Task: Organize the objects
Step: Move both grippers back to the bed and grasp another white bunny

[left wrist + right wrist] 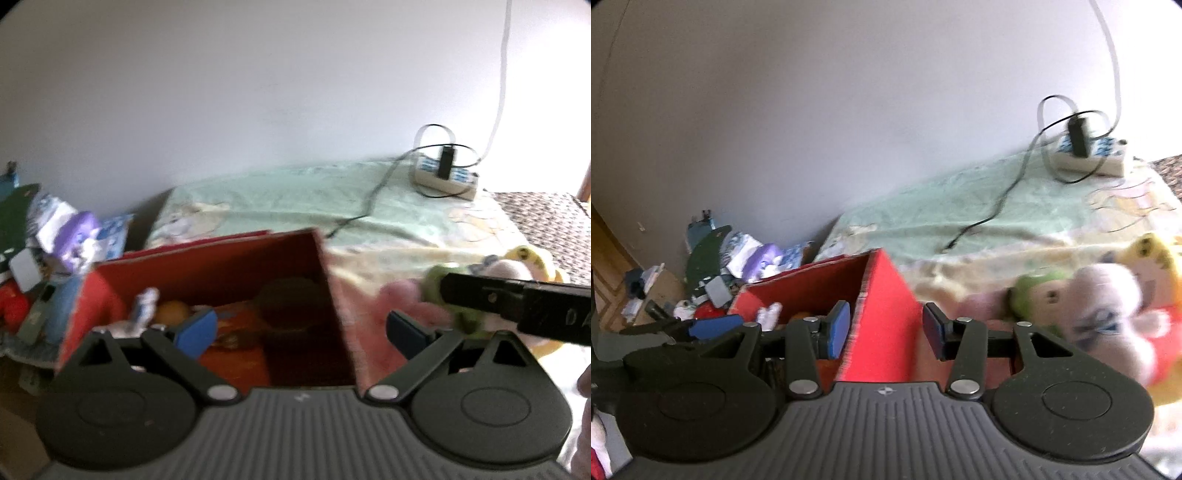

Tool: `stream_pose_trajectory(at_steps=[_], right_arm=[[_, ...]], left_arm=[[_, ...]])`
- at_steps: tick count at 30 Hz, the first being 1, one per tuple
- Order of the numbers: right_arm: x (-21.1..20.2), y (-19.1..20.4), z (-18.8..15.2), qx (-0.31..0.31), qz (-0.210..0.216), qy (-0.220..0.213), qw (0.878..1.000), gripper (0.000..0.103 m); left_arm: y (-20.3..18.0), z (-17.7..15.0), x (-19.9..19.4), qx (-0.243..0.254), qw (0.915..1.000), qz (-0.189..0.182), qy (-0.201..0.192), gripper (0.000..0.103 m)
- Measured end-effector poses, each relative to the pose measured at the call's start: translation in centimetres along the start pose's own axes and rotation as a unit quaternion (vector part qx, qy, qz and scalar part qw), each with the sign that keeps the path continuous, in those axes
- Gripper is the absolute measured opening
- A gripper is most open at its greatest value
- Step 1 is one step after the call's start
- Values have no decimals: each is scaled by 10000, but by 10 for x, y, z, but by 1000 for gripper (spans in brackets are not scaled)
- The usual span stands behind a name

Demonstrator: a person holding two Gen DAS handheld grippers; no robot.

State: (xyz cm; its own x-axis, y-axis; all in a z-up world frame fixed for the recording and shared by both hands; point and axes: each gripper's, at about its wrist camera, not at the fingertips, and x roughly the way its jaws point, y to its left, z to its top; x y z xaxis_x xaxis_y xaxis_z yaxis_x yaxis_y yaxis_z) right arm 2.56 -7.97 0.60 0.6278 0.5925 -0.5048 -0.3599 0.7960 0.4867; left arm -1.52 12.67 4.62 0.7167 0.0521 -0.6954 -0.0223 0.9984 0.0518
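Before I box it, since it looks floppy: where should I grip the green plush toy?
Probably its rounded green head, the part nearest the red box. Bring the right tongs, open and empty, in from the box side; the other plush toys crowd its far side.

Both views are softly daylit, brightest toward 3 o'clock, where the wall [546, 92] washes out to glare. Motion blur smears the plush toys [1108, 314] and the red box [221, 295]. Fisheye bending curves the edges; corners vignette black.
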Motion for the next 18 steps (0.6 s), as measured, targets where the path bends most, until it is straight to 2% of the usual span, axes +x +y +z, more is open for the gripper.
stream_pose_trajectory(at_steps=[8,11,14,18], right_arm=[[-42,-54,0,166,-396,-201,9989,48],[-55,-75,-1,280,-593,-248,9975,48],[-62,-92,-1,418,-728,-247,9962,48],[-67,-108,-3,461,-887,-229,9947,50]], left_arm=[[-62,3,5,201,9986,-490,4,100],[-80,1,13,183,9959,-877,107,100],[-98,-5,24,120,9890,-1447,277,100],[-115,-13,45,-98,9777,-2005,618,102]])
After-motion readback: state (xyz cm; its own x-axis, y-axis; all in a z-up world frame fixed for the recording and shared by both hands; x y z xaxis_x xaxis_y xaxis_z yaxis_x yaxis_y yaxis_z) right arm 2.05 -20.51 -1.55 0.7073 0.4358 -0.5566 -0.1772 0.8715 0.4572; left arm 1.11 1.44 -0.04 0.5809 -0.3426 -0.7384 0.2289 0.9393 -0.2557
